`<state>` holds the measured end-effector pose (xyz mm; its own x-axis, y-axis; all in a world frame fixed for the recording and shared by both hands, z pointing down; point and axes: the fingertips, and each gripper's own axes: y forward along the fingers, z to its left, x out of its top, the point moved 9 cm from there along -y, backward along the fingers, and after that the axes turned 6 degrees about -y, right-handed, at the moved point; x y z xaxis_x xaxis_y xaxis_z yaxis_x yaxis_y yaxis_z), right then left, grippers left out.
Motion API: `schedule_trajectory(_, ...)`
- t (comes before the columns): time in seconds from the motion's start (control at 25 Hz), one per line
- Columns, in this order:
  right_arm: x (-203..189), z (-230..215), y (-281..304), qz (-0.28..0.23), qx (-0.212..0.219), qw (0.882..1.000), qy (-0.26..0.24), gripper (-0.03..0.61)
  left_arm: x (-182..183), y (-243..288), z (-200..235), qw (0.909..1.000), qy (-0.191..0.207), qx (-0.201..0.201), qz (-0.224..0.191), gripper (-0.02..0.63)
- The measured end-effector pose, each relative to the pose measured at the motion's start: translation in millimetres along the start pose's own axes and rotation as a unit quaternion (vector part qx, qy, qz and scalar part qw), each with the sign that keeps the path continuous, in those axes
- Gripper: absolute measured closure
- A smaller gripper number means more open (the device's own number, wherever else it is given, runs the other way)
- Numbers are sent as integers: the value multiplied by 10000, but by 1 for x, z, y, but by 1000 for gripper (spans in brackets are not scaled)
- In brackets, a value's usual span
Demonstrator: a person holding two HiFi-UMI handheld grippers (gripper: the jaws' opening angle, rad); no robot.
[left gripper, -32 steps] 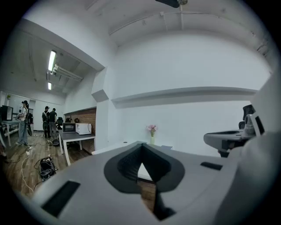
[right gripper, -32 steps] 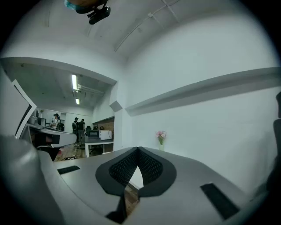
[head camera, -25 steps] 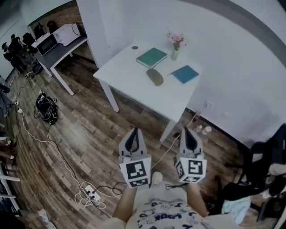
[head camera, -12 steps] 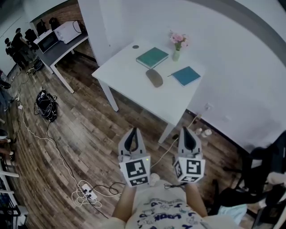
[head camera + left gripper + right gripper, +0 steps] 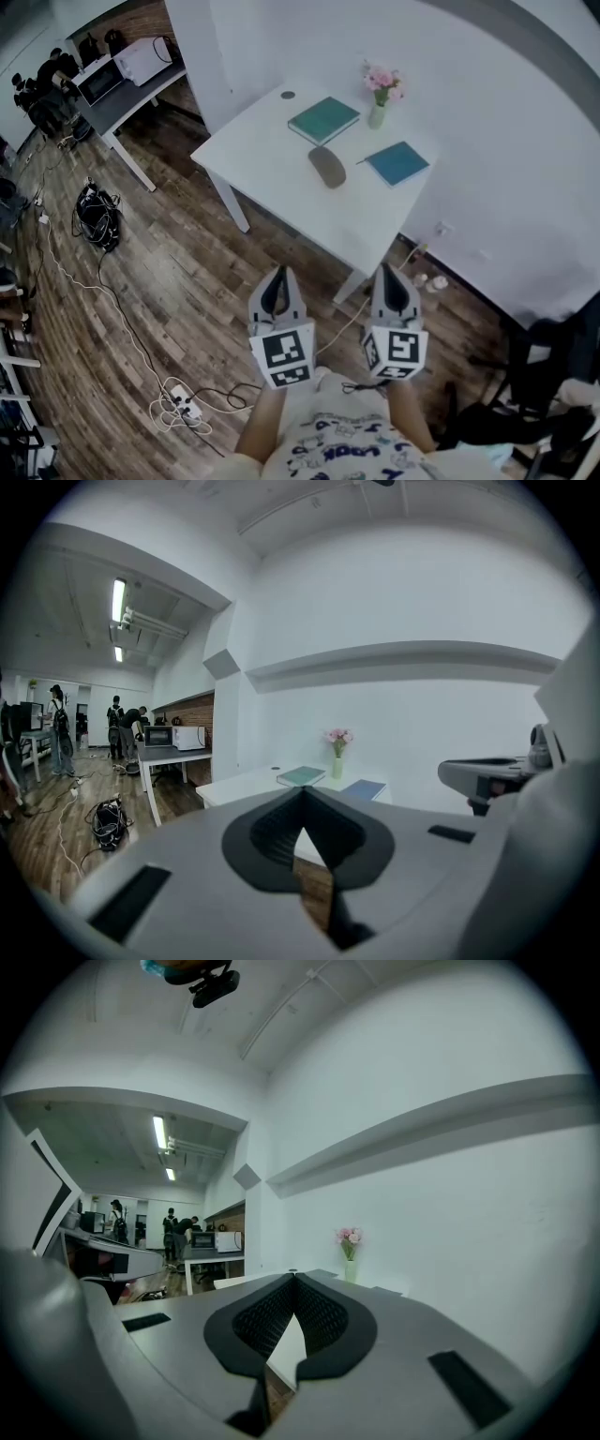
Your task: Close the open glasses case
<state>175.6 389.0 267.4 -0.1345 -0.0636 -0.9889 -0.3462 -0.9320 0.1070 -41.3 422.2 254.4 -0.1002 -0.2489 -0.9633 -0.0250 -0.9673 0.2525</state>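
The glasses case (image 5: 327, 167), a grey-brown oval, lies in the middle of the white table (image 5: 272, 159). From here I cannot tell how its lid stands. Both grippers hang side by side over the wooden floor, well short of the table's near edge and pointing towards it. My left gripper (image 5: 278, 274) is shut with nothing in it, and its jaws meet at the tip (image 5: 302, 790). My right gripper (image 5: 394, 272) is shut and empty too (image 5: 293, 1278). The case is hidden behind the jaws in both gripper views.
On the table lie a green book (image 5: 323, 119), a blue book (image 5: 397, 162), a vase of pink flowers (image 5: 380, 94) and a small dark disc (image 5: 288, 95). Cables and a power strip (image 5: 185, 404) trail on the floor at left. A desk with a microwave (image 5: 101, 84) stands far left, a chair (image 5: 548, 375) right.
The person and both grippers have come a little nearer the table. Both jaws stay shut and empty.
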Motion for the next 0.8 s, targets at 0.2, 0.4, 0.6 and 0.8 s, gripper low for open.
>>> schedule_trajectory(0.2,-2,-3,41,70,-89,9999,-48,578,2,47,11,9995,-185,-108,237,614)
schedule_trajectory(0.4,-4,-7,97,236,-187,9995,-126,577,11,108,25,9985,-234,-250,419,614)
schedule_trajectory(0.6,-3,-9,156,429,-382,9983,-67,577,21,174,38,9957,-265,-523,720,614)
schedule_trajectory(0.8,-7,-6,216,726,-596,9955,134,577,35,244,51,9900,-222,-870,1091,614)
